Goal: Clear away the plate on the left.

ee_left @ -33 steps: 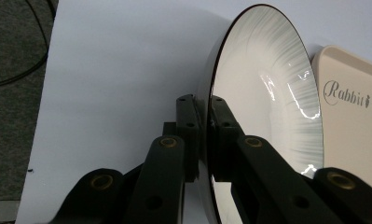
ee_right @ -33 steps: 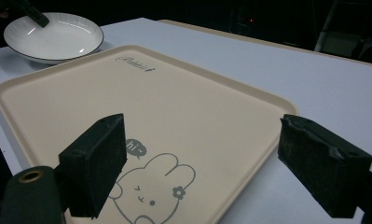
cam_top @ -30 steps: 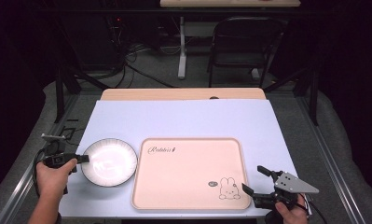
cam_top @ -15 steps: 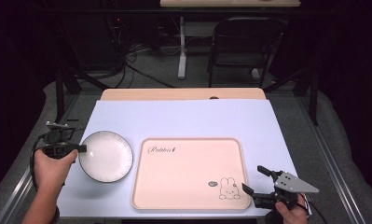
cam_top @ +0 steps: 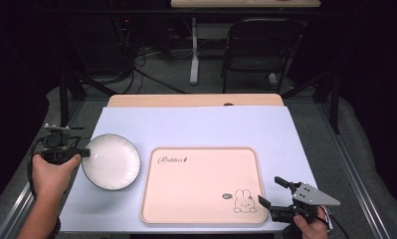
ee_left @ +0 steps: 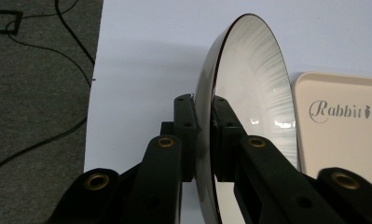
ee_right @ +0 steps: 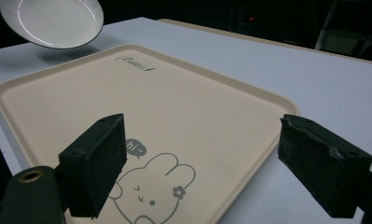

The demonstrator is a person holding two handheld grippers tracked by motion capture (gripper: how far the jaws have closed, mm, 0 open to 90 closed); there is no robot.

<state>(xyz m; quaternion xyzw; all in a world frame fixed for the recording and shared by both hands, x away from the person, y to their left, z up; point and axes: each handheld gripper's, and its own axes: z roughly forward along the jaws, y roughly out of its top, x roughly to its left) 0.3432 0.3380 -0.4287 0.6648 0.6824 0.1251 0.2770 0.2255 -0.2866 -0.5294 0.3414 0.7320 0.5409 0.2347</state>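
Note:
A white plate (cam_top: 111,161) with a dark rim hangs above the table's left side, clear of the surface with its shadow under it. My left gripper (cam_top: 84,153) is shut on the plate's left rim. In the left gripper view the plate (ee_left: 249,102) stands edge-on between the two jaws, which pinch its rim. The plate (ee_right: 53,21) floats at the top left of the right gripper view. My right gripper (cam_top: 271,191) stands open at the near right corner of a beige tray (cam_top: 196,199), with nothing between its jaws.
The beige tray (ee_right: 58,102) carries a "Rabbit" word and a rabbit drawing (ee_right: 151,184) and lies on a pale blue mat (cam_top: 196,124). A wooden tabletop edge (cam_top: 196,100) shows behind the mat. A chair (cam_top: 255,50) and cables are on the floor beyond.
My left gripper has carried the plate leftward, away from the tray, and lifted it off the mat. The right gripper has stayed where it was, open.

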